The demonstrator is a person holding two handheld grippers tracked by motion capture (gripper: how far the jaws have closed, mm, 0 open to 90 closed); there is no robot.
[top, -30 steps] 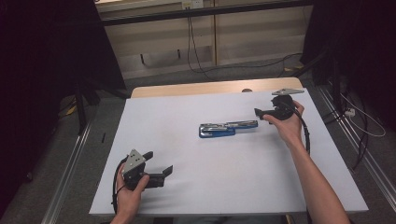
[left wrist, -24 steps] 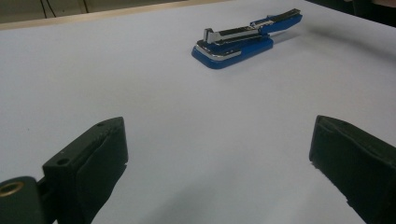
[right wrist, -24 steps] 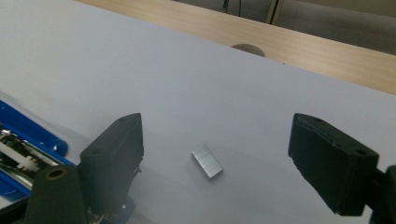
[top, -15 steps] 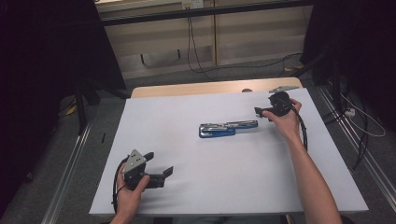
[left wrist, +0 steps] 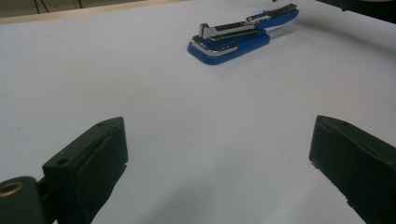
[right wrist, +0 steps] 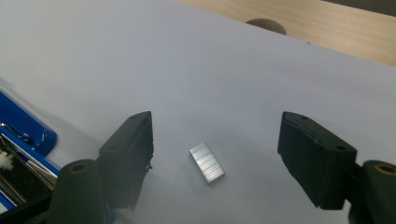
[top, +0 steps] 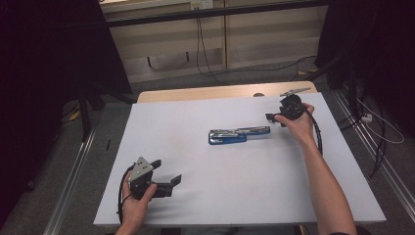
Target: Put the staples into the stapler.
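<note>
Lit evenly from above across the white paper-covered table, with the surrounding floor and the black curtains at both sides left dim and murky in the high view. Cast soft, faint shadows beside the blue and chrome opened stapler and under the small silver strip of staples, which gleamed sharply while the near black rubber-padded jaws went slightly soft. Showed mild grain and a cool bluish tint in both gripper views, without harsh glare.

Stapler cut off (left edge), staples unseen.
</note>
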